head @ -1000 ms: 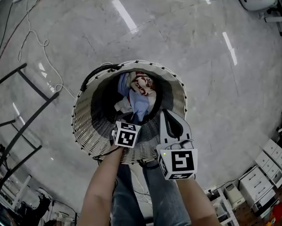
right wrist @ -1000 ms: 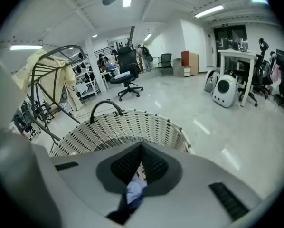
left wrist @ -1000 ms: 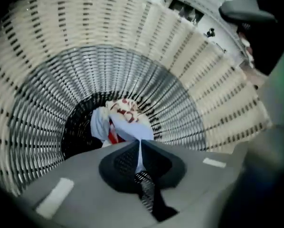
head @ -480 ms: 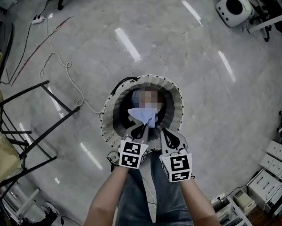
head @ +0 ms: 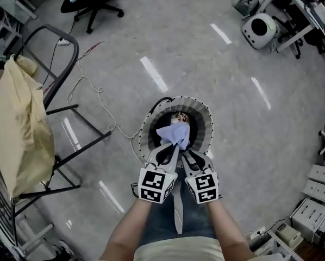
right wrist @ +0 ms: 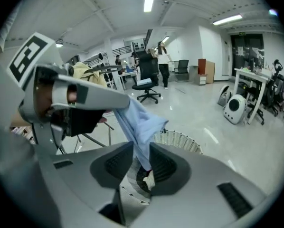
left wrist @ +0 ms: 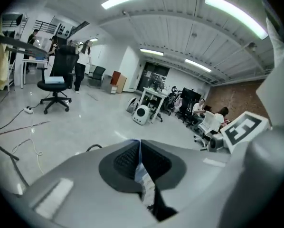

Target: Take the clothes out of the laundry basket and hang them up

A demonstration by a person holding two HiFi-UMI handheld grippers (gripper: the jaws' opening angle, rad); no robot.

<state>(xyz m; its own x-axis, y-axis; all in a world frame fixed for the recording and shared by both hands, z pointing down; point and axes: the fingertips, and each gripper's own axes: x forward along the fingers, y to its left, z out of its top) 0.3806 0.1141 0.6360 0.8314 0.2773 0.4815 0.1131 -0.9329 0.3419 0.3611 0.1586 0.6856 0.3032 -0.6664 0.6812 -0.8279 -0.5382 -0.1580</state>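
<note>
A round wicker laundry basket (head: 205, 125) stands on the floor below my hands, its rim also showing in the right gripper view (right wrist: 180, 139). A light blue garment (head: 173, 135) hangs above it, lifted out. My left gripper (head: 169, 147) is shut on the garment's edge, a thin fold of cloth (left wrist: 142, 172) pinched between its jaws. My right gripper (head: 187, 155) is just beside it; its jaws have just been opening, and the blue cloth (right wrist: 138, 122) hangs loosely through the gap. A pale strip (head: 177, 211) dangles between my forearms.
More clothes (head: 179, 117) lie in the basket. A black drying rack (head: 70, 145) with a yellow garment (head: 18, 129) stands at the left. A white cable (head: 89, 94) runs over the floor. A black office chair (head: 92, 1) and a round white device (head: 258, 29) are farther off.
Both grippers have risen from inside the basket, with the blue garment pulled up out of it. The right jaws have parted. The rack with the yellow garment has come into view.
</note>
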